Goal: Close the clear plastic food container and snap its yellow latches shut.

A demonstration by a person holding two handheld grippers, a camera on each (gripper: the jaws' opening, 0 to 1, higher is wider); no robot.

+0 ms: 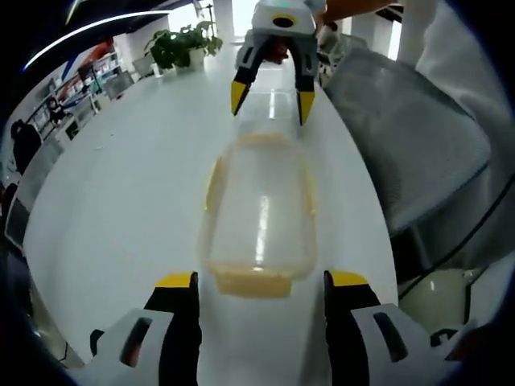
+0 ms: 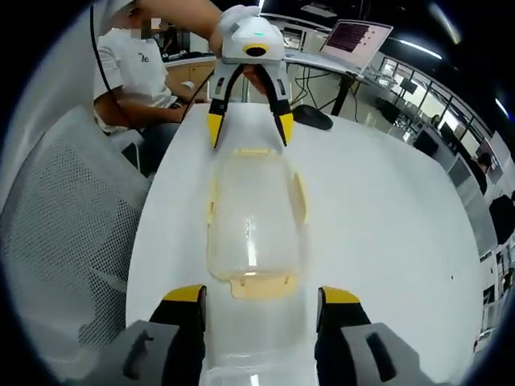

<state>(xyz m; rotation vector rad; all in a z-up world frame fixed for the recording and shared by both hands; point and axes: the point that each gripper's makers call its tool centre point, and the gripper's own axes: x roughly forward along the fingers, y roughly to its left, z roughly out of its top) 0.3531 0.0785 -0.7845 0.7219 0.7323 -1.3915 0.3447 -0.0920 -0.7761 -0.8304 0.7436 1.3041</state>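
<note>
Currently I judge the lid seated on the clear container (image 1: 259, 215) on the white table (image 1: 129, 177), latches unsnapped, with left gripper (image 1: 261, 281) and right gripper (image 2: 259, 296) both spread, empty, at opposite ends; next, press each end latch (image 2: 259, 283) down.

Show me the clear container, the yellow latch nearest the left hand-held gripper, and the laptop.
clear container (image 1: 261, 217): left gripper view, middle of its lid.
yellow latch (image 1: 251, 281): left gripper view, the flap's centre at the container's near end.
laptop (image 2: 356, 36): right gripper view, its lit screen.
</note>
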